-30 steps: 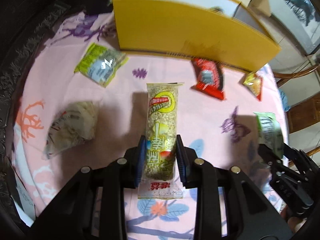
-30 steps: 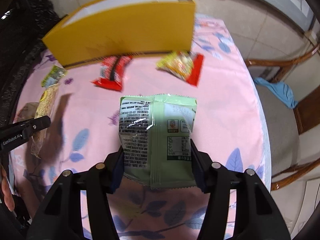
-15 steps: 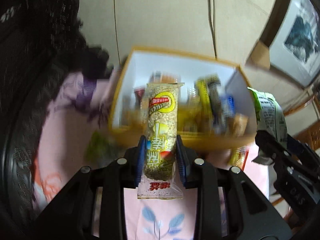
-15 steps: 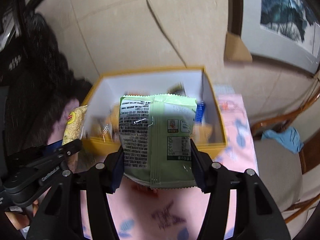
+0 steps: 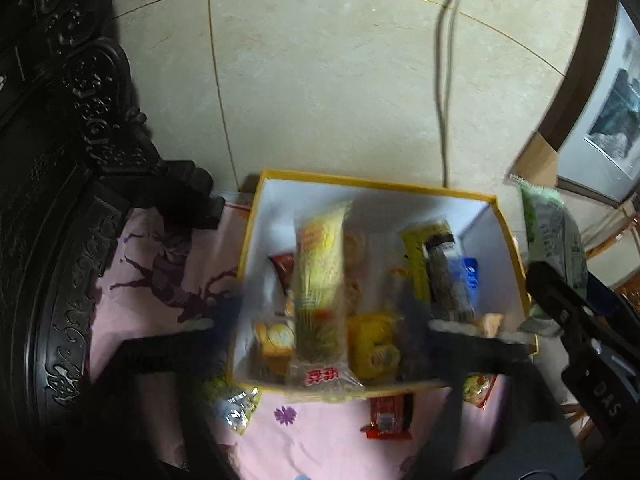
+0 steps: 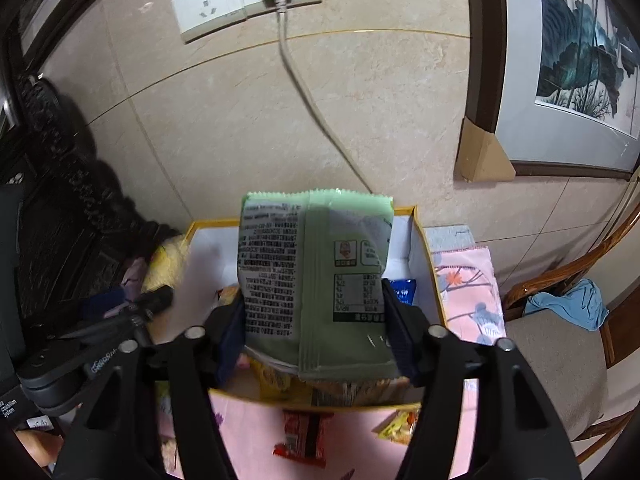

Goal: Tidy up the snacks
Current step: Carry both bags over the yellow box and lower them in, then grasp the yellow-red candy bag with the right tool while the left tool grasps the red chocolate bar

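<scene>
A yellow box [image 5: 376,184] with white inner walls stands at the table's back and holds several snack packets. My left gripper [image 5: 326,334] hovers over it, its jaws opening wide and blurred. The long oat bar packet [image 5: 320,280] hangs loose between them, touching neither pad, over the box's near side. My right gripper [image 6: 314,332] is above the box [image 6: 212,224] too. Its jaws are opening, and the green packet [image 6: 316,280] still stands upright between the pads. The green packet [image 5: 552,232] also shows at the right of the left wrist view.
On the pink tablecloth [image 5: 320,440] in front of the box lie a red packet [image 5: 386,418], a yellow-red packet [image 5: 476,390] and a green-silver packet [image 5: 234,404]. Dark carved furniture [image 5: 60,200] crowds the left. A wooden chair with a blue cloth [image 6: 568,304] stands at the right.
Both grippers rose from low over the table and moved forward over the box. The left jaws sprang apart and let go of the oat bar. The right jaws widened around the green packet.
</scene>
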The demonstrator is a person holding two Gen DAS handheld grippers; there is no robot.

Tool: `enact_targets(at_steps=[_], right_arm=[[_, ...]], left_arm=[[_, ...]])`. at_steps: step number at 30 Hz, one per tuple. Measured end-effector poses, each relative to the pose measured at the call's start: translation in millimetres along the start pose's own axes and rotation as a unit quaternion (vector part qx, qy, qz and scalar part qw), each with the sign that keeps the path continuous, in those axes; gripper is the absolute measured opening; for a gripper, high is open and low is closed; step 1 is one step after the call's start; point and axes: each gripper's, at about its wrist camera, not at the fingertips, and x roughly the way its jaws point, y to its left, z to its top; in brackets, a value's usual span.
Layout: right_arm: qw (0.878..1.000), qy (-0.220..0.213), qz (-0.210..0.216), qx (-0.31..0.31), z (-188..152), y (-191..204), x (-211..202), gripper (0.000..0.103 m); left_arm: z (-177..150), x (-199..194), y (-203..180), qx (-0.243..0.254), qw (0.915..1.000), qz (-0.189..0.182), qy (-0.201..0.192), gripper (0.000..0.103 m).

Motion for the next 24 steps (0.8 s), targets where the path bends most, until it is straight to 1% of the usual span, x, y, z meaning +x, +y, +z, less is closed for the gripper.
enact_targets(at_steps=[1, 2, 5, 12, 17, 19, 21, 22, 24], right_arm=[[1.000, 0.004, -0.005, 0.002, 5, -2, 2, 0.076], [1.000, 0.006, -0.005, 0.004, 7, -4, 4, 0.076], [1.000, 0.006, -0.008, 0.006, 8, -11, 4, 0.076], [0.999, 0.016, -0.010, 0.027, 3, -31, 3, 0.076], [0.999, 0.016, -0.012, 0.027, -2, -42, -8, 0.076], [0.999, 0.016, -0.016, 0.026, -9, -49, -16, 0.076], [0.999, 0.022, -0.019, 0.030, -22, -58, -22, 0.076], [0.999, 0.029, -0.021, 0.036, -34, -65, -24, 0.076], [0.997, 0.045, -0.025, 0.049, -59, -80, -23, 0.076]], left_arm=[[2, -1, 1, -0.003, 1.0000, 0.003, -0.009, 0.101], [6, -1, 3, -0.005, 0.9999, -0.001, -0.012, 0.101], [8, 3, 4, -0.005, 1.0000, -0.002, -0.005, 0.101], [-4, 9, 4, -0.016, 0.9998, -0.007, 0.013, 0.101], [-8, -1, -2, -0.009, 0.9998, -0.011, 0.012, 0.101], [-13, -9, -1, -0.010, 0.9998, -0.013, 0.008, 0.101], [-26, -19, 3, -0.016, 0.9997, -0.016, 0.001, 0.101], [-34, -22, 4, -0.016, 0.9997, -0.017, 0.000, 0.101], [-65, -24, 8, -0.013, 0.9997, -0.015, 0.012, 0.101]])
